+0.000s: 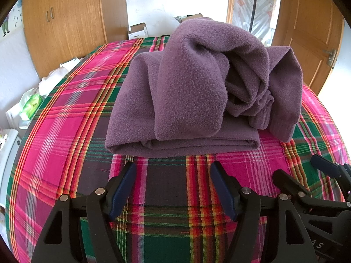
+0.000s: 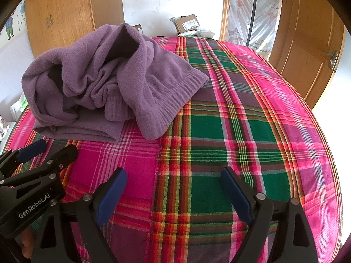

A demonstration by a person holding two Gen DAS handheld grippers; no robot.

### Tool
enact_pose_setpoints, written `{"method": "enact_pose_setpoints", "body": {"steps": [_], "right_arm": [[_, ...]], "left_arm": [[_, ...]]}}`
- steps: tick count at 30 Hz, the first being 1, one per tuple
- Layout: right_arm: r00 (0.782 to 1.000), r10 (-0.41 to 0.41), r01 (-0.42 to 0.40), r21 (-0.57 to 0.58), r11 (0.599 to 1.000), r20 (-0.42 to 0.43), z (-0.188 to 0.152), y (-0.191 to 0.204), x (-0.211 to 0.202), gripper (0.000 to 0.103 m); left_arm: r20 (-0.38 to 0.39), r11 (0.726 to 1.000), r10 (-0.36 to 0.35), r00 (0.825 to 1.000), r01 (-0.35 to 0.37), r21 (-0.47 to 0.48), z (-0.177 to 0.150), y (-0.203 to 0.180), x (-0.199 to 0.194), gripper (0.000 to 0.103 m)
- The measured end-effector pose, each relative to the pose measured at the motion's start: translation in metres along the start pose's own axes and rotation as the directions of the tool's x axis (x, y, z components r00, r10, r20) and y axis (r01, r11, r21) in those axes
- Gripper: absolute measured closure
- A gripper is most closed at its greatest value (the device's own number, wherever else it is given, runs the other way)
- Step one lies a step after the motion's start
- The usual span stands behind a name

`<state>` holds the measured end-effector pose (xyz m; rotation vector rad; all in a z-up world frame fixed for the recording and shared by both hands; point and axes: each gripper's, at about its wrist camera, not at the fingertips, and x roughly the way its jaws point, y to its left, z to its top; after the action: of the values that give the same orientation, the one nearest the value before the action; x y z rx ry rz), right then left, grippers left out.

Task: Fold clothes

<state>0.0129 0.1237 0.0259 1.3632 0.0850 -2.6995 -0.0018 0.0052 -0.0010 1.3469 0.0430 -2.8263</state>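
A purple fleece garment [image 1: 193,92] lies on the plaid bedspread [image 1: 65,114], its lower part folded flat and its upper part bunched in a heap. In the right wrist view the same garment [image 2: 109,83] sits at the upper left, a ribbed hem pointing right. My left gripper [image 1: 173,168] hovers open just short of the garment's near folded edge, nothing between its fingers. My right gripper [image 2: 173,175] is open over bare bedspread [image 2: 241,109], to the right of the garment. Each gripper shows at the edge of the other's view: the right one [image 1: 307,171], the left one [image 2: 50,149].
Wooden wardrobes [image 1: 65,22] stand behind the bed at the left and a wooden door [image 2: 311,43] at the right. Cardboard boxes [image 2: 186,24] and bags sit beyond the far edge. White items and a green packet [image 1: 30,105] lie off the bed's left side.
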Motion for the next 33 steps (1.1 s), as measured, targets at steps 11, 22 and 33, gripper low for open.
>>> {"method": "enact_pose_setpoints", "body": {"steps": [11, 22, 33], "right_arm": [[1.0, 0.001, -0.001, 0.0, 1.0, -0.001, 0.0, 0.0, 0.003, 0.013], [1.0, 0.011, -0.011, 0.003, 1.0, 0.0, -0.001, -0.001, 0.005, 0.012], [0.999, 0.041, -0.041, 0.006, 0.999, 0.012, -0.004, -0.005, 0.003, 0.015]], "left_arm": [[0.0, 1.0, -0.005, 1.0, 0.005, -0.005, 0.0, 0.001, 0.0, 0.03], [0.002, 1.0, -0.022, 1.0, 0.022, -0.006, 0.0, 0.004, 0.0, 0.029], [0.04, 0.991, -0.11, 0.993, 0.113, -0.069, 0.001, 0.027, -0.015, 0.029]]}}
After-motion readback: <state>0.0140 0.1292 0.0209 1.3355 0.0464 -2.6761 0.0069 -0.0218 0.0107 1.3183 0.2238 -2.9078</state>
